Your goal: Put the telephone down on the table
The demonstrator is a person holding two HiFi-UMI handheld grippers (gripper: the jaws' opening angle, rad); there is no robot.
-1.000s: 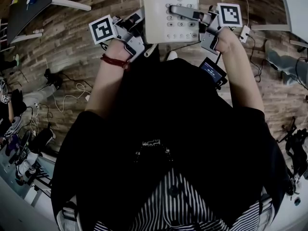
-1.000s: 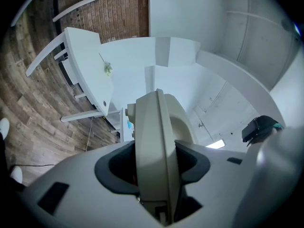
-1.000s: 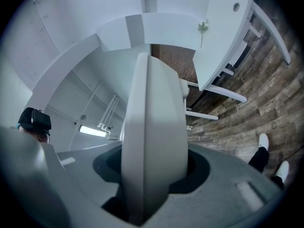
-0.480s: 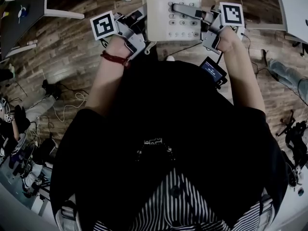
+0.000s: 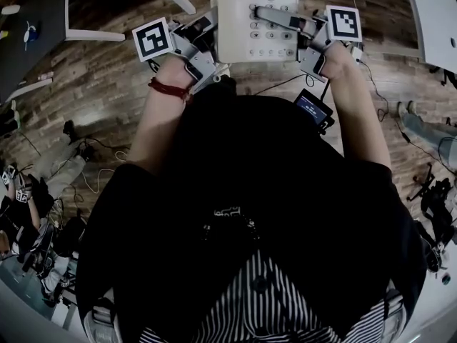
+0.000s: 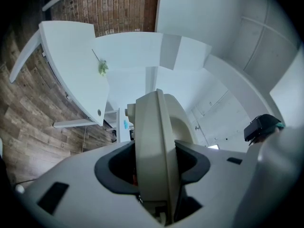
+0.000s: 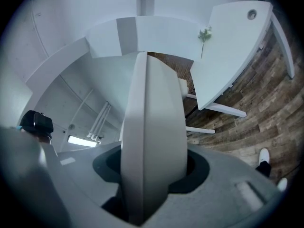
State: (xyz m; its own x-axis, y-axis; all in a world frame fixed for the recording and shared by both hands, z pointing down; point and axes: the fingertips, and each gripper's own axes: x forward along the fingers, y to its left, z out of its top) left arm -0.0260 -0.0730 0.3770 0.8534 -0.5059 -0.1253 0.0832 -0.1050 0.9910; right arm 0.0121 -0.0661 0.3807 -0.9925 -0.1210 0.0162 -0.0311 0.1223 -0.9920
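Note:
A cream desk telephone (image 5: 250,20) with a keypad hangs in the air above the wooden floor, at the top of the head view. My left gripper (image 5: 206,33) is shut on its left edge. My right gripper (image 5: 285,21) is shut on its right side, with one finger (image 5: 275,16) lying across the keypad. In the left gripper view the telephone's edge (image 6: 154,141) stands upright between the jaws of the left gripper (image 6: 154,179). The right gripper view shows the telephone's other edge (image 7: 152,122) wedged in the right gripper (image 7: 152,179). The handset is hidden.
A white table (image 6: 71,65) with a green sprig (image 6: 102,69) stands ahead; it also shows as the table (image 7: 232,46) in the right gripper view. Another white tabletop (image 5: 435,13) lies at the right, a dark one (image 5: 36,6) at the left. Cables (image 5: 100,181) trail on the floor.
The telephone and both grippers keep almost the same place in the head view. The floor and tables around them have shifted a little as the view swung.

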